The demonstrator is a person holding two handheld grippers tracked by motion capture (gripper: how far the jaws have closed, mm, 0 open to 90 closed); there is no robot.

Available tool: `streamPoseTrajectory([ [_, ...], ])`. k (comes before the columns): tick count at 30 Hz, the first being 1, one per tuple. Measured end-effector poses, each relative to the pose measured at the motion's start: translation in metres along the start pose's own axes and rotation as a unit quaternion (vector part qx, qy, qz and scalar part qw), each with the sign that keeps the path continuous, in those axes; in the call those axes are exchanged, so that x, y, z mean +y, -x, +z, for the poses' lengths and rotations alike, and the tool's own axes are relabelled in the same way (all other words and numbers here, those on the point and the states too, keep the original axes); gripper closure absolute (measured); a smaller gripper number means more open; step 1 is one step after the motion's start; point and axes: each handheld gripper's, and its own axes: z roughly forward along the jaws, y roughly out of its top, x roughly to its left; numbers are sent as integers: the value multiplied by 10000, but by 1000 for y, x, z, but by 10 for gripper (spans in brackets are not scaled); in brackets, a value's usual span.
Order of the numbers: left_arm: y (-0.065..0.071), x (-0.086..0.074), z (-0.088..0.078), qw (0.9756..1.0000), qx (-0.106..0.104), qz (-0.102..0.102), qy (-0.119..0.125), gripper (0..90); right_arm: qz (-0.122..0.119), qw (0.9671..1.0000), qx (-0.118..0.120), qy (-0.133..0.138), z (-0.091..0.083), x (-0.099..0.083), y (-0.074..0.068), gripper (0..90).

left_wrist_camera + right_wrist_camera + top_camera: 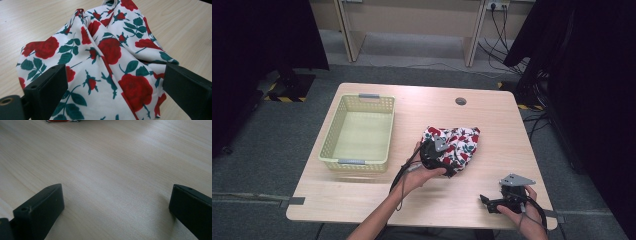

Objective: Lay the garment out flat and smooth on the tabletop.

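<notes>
the table [377, 192] is pale wood, with a small round grey cap [460, 101] set into it near its far edge. the basket [333, 131], pale yellow with a pierced wall, stands on the left part of the table, nothing in it, well apart from both tools.

the cloth [460, 141], white with red roses and green leaves, lies bunched in a loose heap near the middle of the table, to the right of the basket. in the left gripper view the cloth [110, 50] rises in soft folds between the two black jaws, with bare wood on either side of it.

the left gripper [435, 156] sits at the near left edge of the cloth, held in the person's left hand [417, 175]. its jaws stand wide apart, one on each side of the heap, not pinching it.

the right gripper [492, 202] is near the front right corner of the table, held low in the right hand [523, 215], well apart from the cloth. in the right gripper view its jaws are spread wide over bare wood, holding nothing, and a thin strip of the cloth [63, 120] shows at the top edge.
</notes>
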Motion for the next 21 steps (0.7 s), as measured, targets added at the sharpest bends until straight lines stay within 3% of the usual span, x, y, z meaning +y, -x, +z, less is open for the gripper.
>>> streamPoseTrajectory([
  [5, 2, 4, 7, 10000, 3, 43, -28, 102, -2, 10000, 1, 1, 0, 0, 0, 3],
  [7, 2, 5, 10, 9999, 59, 95, -68, 164, -1, 10000, 2, 0, 0, 0, 0, 2],
  [8, 1, 5, 13, 9996, 82, 211, -148, 254, -1, 10000, 2, 0, 0, 0, 0, 3],
  [11, 1, 5, 15, 9995, 123, 193, -239, 333, -10, 10000, 3, 1, 0, 0, 0, 3],
  [12, 2, 5, 16, 9993, 147, 261, -231, 438, -6, 10000, 4, 0, 0, 0, 0, 3],
  [13, 2, 5, 16, 9991, 199, 302, -221, 438, -6, 10000, 4, 0, 0, 0, 0, 3],
  [14, 1, 4, 16, 9986, 253, 380, -256, 525, -10, 10000, 3, 0, 0, 0, 0, 3],
  [21, -3, 5, 9, 9983, 238, 513, -137, 743, -10, 10000, 4, 0, 0, 0, 0, 3],
])
